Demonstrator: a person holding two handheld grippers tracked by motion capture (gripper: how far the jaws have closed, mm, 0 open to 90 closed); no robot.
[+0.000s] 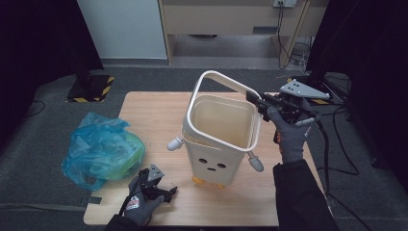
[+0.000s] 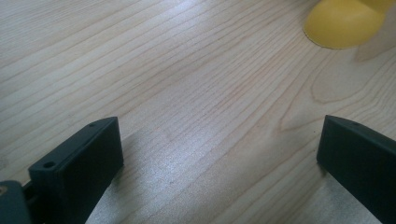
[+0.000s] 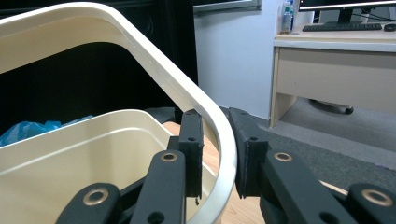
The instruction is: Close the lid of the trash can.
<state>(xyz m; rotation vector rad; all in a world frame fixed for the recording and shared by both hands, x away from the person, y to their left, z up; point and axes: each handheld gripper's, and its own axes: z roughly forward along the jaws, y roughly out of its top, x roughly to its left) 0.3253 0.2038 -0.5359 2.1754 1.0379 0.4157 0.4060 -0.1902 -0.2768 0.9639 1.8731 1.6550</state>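
A cream bin (image 1: 219, 144) with a face, small arms and yellow feet stands upright mid-table, empty inside. Its loop-shaped cream frame (image 1: 219, 79) is tilted up off the rim. My right gripper (image 1: 256, 100) is shut on that frame at its right side; in the right gripper view the frame (image 3: 201, 100) passes between the two black pads (image 3: 192, 149). My left gripper (image 1: 169, 191) rests open near the table's front edge, left of the bin. Its jaws stand wide apart over bare wood (image 2: 201, 116), with a yellow foot (image 2: 343, 23) ahead.
A crumpled blue plastic bag (image 1: 102, 150) lies at the table's left edge. The wooden table (image 1: 149, 108) is small; dark carpet surrounds it. A desk and cables stand beyond the far edge.
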